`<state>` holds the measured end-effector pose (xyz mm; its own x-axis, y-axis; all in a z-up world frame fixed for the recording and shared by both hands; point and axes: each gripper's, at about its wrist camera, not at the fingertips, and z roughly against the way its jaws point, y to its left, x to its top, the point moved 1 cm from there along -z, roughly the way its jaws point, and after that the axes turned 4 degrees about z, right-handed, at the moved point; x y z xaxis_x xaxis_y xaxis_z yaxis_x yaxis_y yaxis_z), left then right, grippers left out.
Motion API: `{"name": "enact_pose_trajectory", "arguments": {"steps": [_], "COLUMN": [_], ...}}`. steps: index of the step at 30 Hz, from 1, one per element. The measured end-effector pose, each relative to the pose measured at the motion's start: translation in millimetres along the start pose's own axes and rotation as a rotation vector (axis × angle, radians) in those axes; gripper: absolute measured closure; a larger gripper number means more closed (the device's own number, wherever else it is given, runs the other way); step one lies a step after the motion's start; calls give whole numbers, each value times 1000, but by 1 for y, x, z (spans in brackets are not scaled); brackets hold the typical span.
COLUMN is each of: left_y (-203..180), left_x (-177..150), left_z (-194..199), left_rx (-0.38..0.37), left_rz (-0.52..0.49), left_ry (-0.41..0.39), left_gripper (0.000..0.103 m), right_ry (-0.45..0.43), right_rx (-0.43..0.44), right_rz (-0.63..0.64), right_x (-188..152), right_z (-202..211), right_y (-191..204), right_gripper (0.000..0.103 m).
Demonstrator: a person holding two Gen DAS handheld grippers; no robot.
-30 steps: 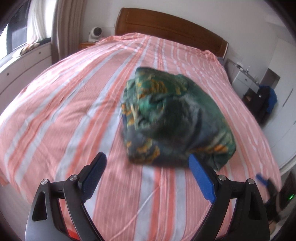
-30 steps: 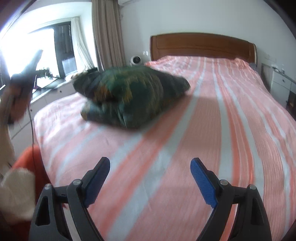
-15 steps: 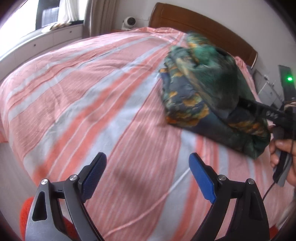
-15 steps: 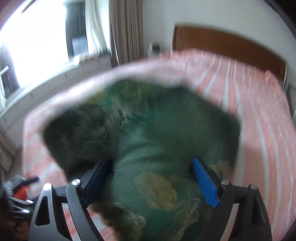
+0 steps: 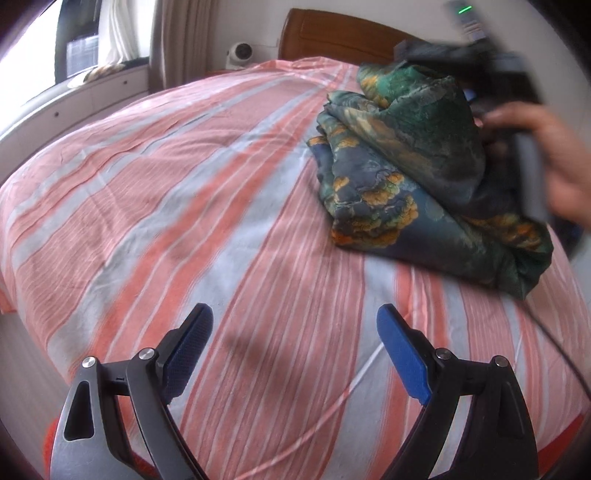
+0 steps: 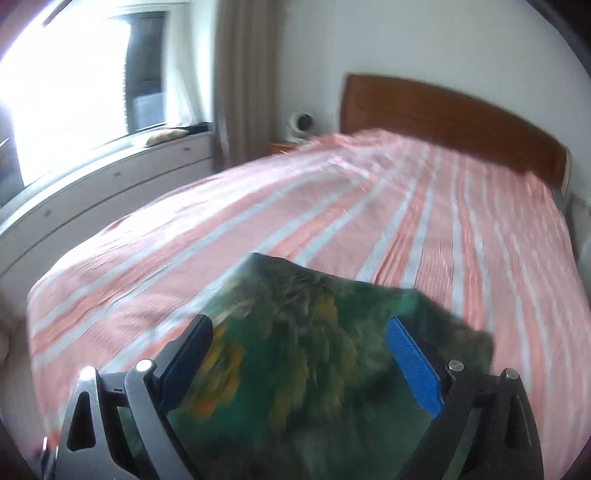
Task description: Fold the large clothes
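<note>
Where the left wrist view looks down its two blue-padded fingers, the left gripper (image 5: 293,345) stands wide open with nothing between the jaws, only the salmon-and-grey striped bedsheet (image 5: 177,192) below them. Ahead and to the right of the jaws lies the crumpled dark green garment with orange-yellow floral print (image 5: 402,173), bunched on the sheet. A person's hand (image 5: 546,158) at its far right side grips a dark handle, blurred. Beyond are a brown wooden headboard (image 5: 332,33), a small white round device (image 5: 240,53) and a white drawer unit (image 5: 77,101) under the window.

From the right wrist view, the right gripper (image 6: 299,352) has just been opening and its jaws stand wide; the green garment (image 6: 306,365) fills the space between and below them, but blur hides whether the pads touch it. Past the jaws the striped sheet (image 6: 369,206) runs to the headboard (image 6: 443,110), with a beige curtain (image 6: 243,74) and bright window (image 6: 74,81) to the left.
</note>
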<state>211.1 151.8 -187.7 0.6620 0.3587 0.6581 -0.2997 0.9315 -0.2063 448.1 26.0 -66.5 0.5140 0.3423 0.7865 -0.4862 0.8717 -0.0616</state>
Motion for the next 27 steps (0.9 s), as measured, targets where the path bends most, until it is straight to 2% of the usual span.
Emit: {"name": "enact_pose_trajectory", "arguments": {"steps": [1,3,4,5,7,9,14,17,20,22,23,25,27], "left_y": [1,4,5,7,9,12,17,19,18,15,11,1,-10], "left_x": [-1,-2,-2,-3,-1,1,4,3,-1,-3,-3,-4,-7], "left_z": [0,-1,-2,-2,-4,-9,-10,-6,-6,-6,-7,-7,-5], "left_rx": [0,10,12,13,11,2,-13,-11,9,19,22,27,29], "left_rz": [1,-1,-4,-6,-4,11,42,41,43,38,30,10,-17], "left_ry": [6,12,15,18,29,44,43,19,2,-6,-11,-27,-44], "left_gripper": [12,12,12,12,12,12,12,10,8,8,8,8,7], "right_ry": [64,145,154,124,84,71,66,95,152,88,8,-86,-147], "right_rx": [7,9,-2,-33,-47,-21,-14,-22,-70,-134,-134,-103,-57], "right_rz": [-51,-65,-42,-4,20,-2,-10,-10,-23,-89,-149,-211,-239], "right_x": [-6,-26,-33,-40,-45,-48,-49,-42,-18,-1,4,3,-12], "right_z": [-37,-85,-97,-104,-106,-108,-108,-107,-82,-35,3,52,97], "right_y": [3,12,19,28,30,24,20,19,17,8,3,-3,-7], "right_gripper": [8,6,5,4,4,3,3,2,2,2,2,1,1]}}
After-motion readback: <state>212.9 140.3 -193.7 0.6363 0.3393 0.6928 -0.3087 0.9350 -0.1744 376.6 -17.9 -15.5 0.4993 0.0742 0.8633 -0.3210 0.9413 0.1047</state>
